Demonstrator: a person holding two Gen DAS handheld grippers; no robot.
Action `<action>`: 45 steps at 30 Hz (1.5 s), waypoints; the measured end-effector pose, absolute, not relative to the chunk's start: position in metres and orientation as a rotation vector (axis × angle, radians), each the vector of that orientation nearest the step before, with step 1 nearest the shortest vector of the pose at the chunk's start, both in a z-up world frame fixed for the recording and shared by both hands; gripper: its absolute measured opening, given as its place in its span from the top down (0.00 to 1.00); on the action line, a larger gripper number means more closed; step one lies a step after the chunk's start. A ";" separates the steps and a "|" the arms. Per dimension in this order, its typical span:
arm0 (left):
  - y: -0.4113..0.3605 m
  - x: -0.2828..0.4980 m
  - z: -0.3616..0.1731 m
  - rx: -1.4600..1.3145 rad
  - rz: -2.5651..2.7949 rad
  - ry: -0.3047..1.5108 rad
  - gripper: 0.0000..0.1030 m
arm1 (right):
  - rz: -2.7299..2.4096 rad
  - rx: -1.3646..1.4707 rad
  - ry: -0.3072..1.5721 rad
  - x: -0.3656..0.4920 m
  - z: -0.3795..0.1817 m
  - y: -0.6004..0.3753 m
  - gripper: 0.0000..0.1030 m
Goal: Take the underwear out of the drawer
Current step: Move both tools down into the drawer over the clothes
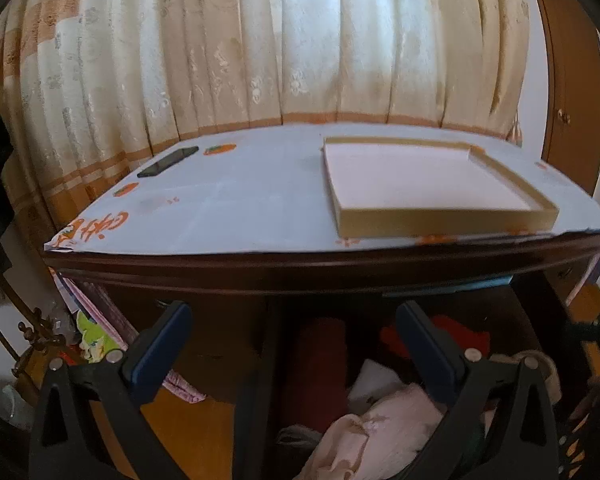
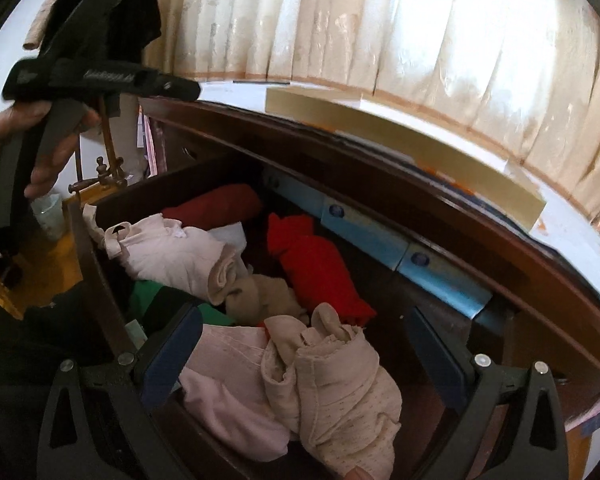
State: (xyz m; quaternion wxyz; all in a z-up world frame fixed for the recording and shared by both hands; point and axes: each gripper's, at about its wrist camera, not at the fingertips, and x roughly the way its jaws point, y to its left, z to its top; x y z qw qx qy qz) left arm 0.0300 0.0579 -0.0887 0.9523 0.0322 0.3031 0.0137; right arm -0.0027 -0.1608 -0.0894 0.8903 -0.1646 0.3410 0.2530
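The drawer (image 2: pixel 100 256) stands pulled open, so that part is done, but no underwear has come out yet; picking a piece and lifting it clear is all still to do, as far as these views show.

The right gripper (image 2: pixel 300 348) hangs just above the front of the drawer with its jaws spread wide and nothing between them. A crumpled beige pair of underwear (image 2: pixel 340 384) lies directly under the gap, which looks like the likely first pick. The left gripper (image 1: pixel 292 344) is also wide open and empty, held higher and further back, facing the worktop (image 1: pixel 240 208).

Inside the drawer the clothes are piled loosely: a pale pink garment (image 2: pixel 172 252) rolled at the left, a dark red roll (image 2: pixel 216 204) behind it, a bright red piece (image 2: pixel 320 268) toward the back, something green (image 2: pixel 148 296) partly buried, and a small tan bundle (image 2: pixel 260 292) in the middle.

On the worktop sits a shallow box lid (image 1: pixel 440 216), empty, and a dark phone (image 1: pixel 168 162) well apart from it.
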 end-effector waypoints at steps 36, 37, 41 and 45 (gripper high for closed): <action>0.008 0.035 -0.141 0.222 -0.252 0.881 0.08 | 0.440 -0.163 0.956 0.030 -0.103 -0.210 0.01; 0.007 0.035 -0.142 0.221 -0.260 0.890 0.10 | 0.440 -0.159 0.965 0.031 -0.104 -0.210 0.02; 0.003 0.035 -0.151 0.233 -0.280 0.929 0.12 | 0.459 -0.163 1.008 0.034 -0.109 -0.208 0.12; 0.001 0.035 -0.158 0.237 -0.304 0.967 0.12 | 0.469 -0.163 1.053 0.039 -0.115 -0.205 0.17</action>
